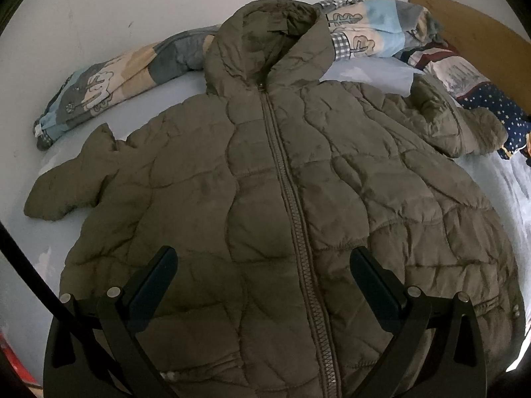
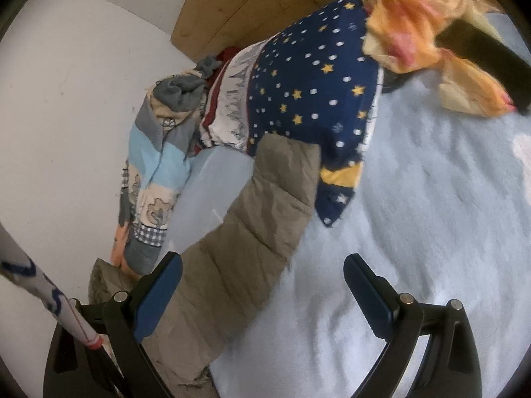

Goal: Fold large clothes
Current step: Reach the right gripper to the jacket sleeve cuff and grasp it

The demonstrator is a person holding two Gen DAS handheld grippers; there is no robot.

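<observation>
An olive quilted hooded jacket [image 1: 265, 179] lies front up and zipped on a pale blue bed sheet [image 1: 39, 238], hood toward the wall. Its left sleeve [image 1: 73, 179] sticks out short at the left; the other sleeve [image 1: 458, 122] runs to the right. My left gripper [image 1: 264, 262] hovers open above the jacket's lower front, its fingers either side of the zipper. In the right wrist view, that right sleeve [image 2: 252, 232] stretches diagonally up to the starred pillow. My right gripper [image 2: 262, 268] is open over the sleeve's lower part, holding nothing.
A patterned quilt [image 1: 113, 83] is bunched along the white wall behind the hood. A navy starred pillow [image 2: 312, 99] lies by the wooden headboard [image 2: 239, 3], with an orange fluffy cloth [image 2: 418, 30] beside it. Bare sheet [image 2: 431, 199] spreads to the right of the sleeve.
</observation>
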